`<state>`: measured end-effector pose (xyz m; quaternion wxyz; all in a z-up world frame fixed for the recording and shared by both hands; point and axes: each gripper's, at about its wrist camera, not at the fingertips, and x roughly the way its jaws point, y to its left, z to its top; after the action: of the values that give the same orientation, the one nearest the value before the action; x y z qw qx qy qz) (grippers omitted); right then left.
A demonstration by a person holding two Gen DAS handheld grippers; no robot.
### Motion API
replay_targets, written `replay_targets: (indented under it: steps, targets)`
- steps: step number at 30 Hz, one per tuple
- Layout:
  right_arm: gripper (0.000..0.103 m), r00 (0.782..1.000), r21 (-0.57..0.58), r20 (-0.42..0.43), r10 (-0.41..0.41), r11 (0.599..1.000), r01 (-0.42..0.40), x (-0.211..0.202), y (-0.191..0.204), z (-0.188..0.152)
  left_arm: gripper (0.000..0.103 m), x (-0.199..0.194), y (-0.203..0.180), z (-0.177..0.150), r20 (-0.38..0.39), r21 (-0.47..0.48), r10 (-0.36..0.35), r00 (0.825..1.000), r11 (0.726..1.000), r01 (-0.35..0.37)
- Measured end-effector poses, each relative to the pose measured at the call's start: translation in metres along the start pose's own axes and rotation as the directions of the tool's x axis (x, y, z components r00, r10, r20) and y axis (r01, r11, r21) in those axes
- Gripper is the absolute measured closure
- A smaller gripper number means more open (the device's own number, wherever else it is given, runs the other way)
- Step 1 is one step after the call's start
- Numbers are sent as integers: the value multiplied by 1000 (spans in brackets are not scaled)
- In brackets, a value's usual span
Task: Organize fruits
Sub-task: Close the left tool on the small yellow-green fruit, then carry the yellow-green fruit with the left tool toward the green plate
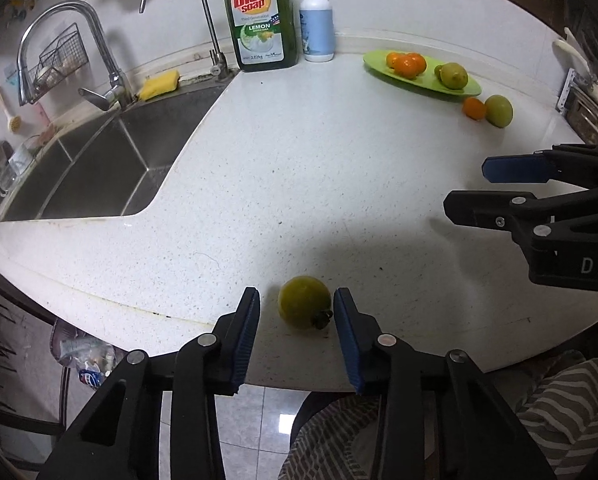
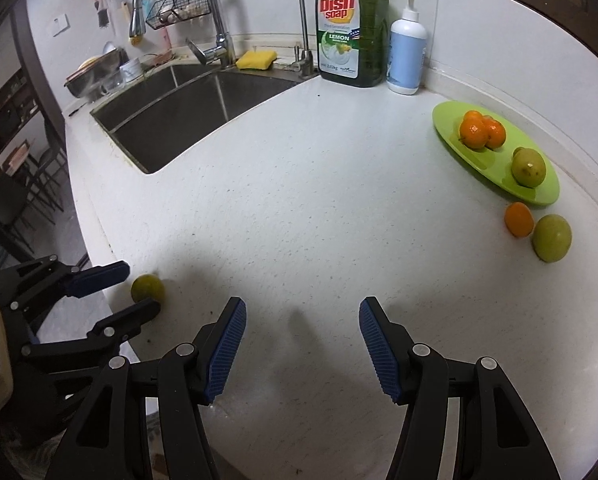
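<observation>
On the white speckled stone desk [image 1: 299, 168], a long lime-green oval plate [image 2: 451, 136] near the back edge already carries small oranges and a green fruit, with one orange and one green fruit loose beside it. At the front edge, the left gripper [image 1: 296, 308] brackets a dull yellow-green round fruit with a dark stem [image 1: 303, 302], fingers wide apart and not gripping; closing on it looks like the next move. The right gripper [image 2: 302, 320] hangs spread and empty.
</observation>
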<state>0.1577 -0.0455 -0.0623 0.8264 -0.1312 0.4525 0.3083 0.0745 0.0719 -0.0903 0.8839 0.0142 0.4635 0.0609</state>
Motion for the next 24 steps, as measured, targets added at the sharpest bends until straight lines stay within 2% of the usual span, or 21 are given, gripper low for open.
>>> replay_targets:
  steps: [4, 16, 24]
  targets:
    - [43, 1000, -4, -7, -1, 1000, 1, 2, 2, -1, 74, 6, 1, -1, -19, -3, -23, 1000, 1000, 23]
    - [43, 1000, 41, 2, -20, 999, 20, 2, -5, 3, 75, 4, 1, 19, 21, 32, -53, 998, 998, 52]
    - [43, 997, 112, 37, -64, 992, 60, -8, -22, 10, 75, 2, -4, 50, 67, 82, -122, 990, 990, 116]
